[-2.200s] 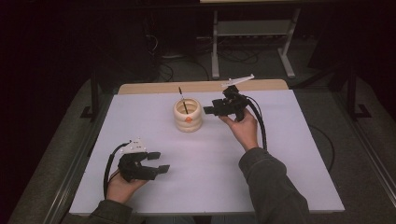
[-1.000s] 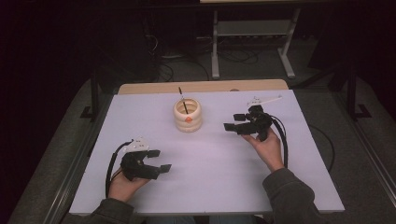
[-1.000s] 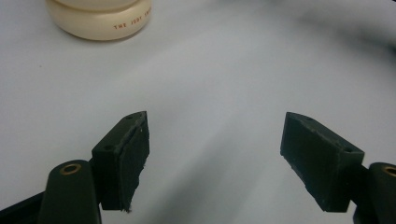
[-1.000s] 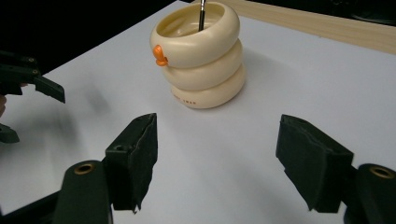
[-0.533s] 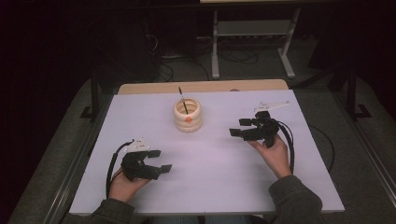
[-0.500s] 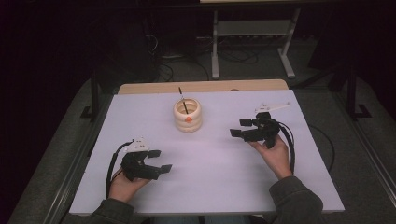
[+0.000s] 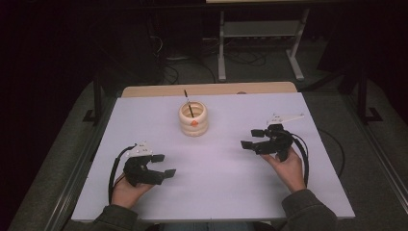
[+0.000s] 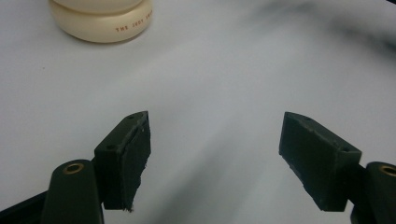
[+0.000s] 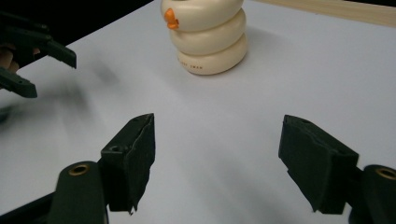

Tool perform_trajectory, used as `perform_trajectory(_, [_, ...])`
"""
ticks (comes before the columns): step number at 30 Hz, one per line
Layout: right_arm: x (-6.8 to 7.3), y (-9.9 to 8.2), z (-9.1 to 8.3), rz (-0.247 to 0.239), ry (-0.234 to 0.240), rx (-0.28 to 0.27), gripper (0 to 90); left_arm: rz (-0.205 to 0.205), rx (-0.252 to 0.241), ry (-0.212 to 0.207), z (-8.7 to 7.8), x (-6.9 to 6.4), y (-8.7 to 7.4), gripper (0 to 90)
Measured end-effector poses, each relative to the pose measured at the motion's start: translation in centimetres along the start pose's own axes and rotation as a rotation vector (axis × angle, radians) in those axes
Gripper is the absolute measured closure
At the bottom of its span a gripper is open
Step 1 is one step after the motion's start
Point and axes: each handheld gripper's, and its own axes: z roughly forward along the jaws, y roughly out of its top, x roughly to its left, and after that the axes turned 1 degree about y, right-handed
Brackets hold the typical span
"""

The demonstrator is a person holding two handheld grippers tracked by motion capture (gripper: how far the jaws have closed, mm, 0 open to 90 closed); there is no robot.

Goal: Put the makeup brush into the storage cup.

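On the left, the left hand-held gripper [image 7: 162, 165] rests low on the white-covered bench [image 7: 226, 192] just as it did 2.2 s ago, jaws spread wide and holding nothing; in its own view the bare sheet lies between the 2 black pads [image 8: 133, 149].

In the middle, toward the far edge, stands the cream ribbed ceramic pot of 3 stacked rings [image 7: 193, 118], with a small orange knob on its front. A thin dark stick [image 7: 189, 104] leans out of its mouth; whatever else is inside cannot be made out.

On the right lies the change: the right hand-held gripper [image 7: 252, 138], which was right against the pot 2.2 s ago, has drawn back toward the person and now sits well apart from it, released and empty, jaws pointing at the pot. That retreat suggests the stick is already delivered into the pot and the work there is finished, both hands settling at rest.
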Motion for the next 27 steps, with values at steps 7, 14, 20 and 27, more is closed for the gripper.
perform_trajectory(7, [0.6,-0.5,-0.9,-0.008,0.006,-0.015,26.1,-0.005,-0.005,0.003,-0.3,0.1,-0.1,26.0])
perform_trajectory(14, [0.5,-2.1,-1.6,0.015,-0.008,-0.005,25.4,-0.017,-0.022,0.012,-0.7,0.4,-0.2,25.2])
perform_trajectory(20, [0.7,-3.3,-2.1,0.007,-0.013,0.006,24.3,-0.012,-0.018,0.012,-0.7,0.4,-0.2,25.3])
perform_trajectory(27, [0.9,-4.3,-3.0,0.011,-0.021,0.018,20.7,-0.011,-0.016,0.015,-0.7,0.4,-0.2,24.9])
